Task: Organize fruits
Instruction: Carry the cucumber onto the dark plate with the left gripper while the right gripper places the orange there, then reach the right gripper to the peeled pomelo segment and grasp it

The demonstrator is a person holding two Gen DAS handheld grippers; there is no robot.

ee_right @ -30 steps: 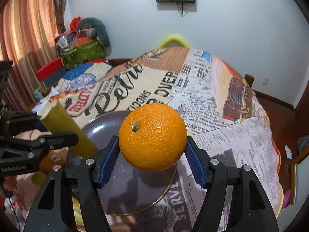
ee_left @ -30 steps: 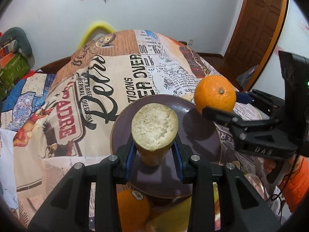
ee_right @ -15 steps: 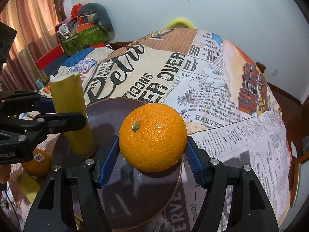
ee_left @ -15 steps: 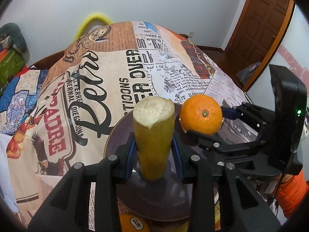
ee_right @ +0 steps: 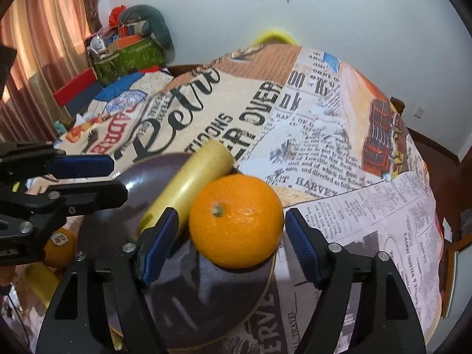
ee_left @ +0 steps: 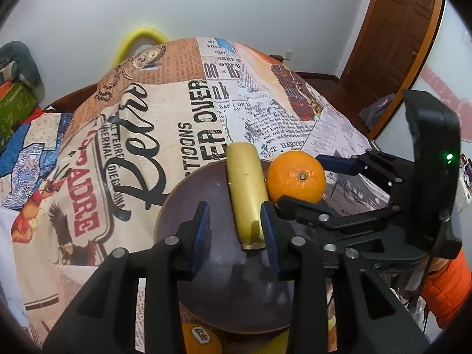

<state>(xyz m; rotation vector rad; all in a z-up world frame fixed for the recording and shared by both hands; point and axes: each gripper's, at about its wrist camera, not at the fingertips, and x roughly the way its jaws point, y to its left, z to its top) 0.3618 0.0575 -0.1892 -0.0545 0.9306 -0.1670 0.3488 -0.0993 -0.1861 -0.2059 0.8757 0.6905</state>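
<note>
A pale yellow cut stalk lies on the dark round plate, its side against an orange. My left gripper hovers over the stalk's near end; a gap shows beside its left pad, so it is open and holds nothing. In the right wrist view the orange rests on the plate near the right rim. My right gripper straddles it with jaws opening, pads just off the peel. The stalk runs behind the orange, and my left gripper stands to the left.
A newspaper-print cloth covers the round table. Another orange with a sticker and a yellow piece lie near the plate's front edge. An orange sleeve shows behind my right gripper. Piled bags sit far left.
The stalk stood upright in my left gripper; now it lies on the plate, free of the pads. The orange has come down onto the plate and the right jaws have widened.
</note>
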